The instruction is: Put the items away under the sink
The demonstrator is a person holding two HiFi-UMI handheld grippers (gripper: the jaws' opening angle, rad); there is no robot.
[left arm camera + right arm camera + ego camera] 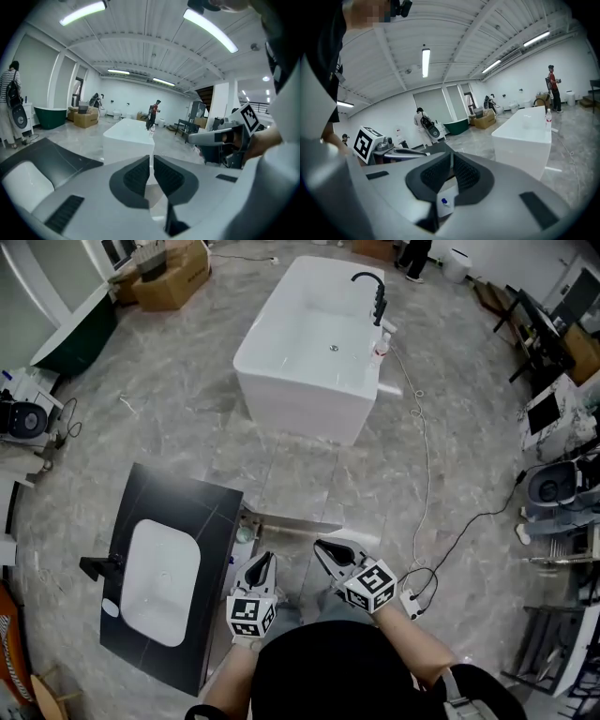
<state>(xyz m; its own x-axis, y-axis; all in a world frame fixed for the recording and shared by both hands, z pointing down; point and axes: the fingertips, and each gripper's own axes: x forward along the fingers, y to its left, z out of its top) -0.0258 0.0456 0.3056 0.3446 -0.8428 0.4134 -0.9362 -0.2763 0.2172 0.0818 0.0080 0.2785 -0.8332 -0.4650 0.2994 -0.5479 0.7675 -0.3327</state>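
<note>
Beside the black vanity (202, 512) with its white basin (159, 582), the left tool (151, 161) and the right tool (452, 157) are hovering close in front of the person's torso, each with its jaws closed together and gripping nothing. Small pale items (246, 536), too small to identify, are sitting at the vanity's open side below the basin, where the cabinet door (295, 521) is standing ajar. Stowing is probably nearing its end; one tool should be nudging the door's free edge gently, staying clear of the items.
</note>
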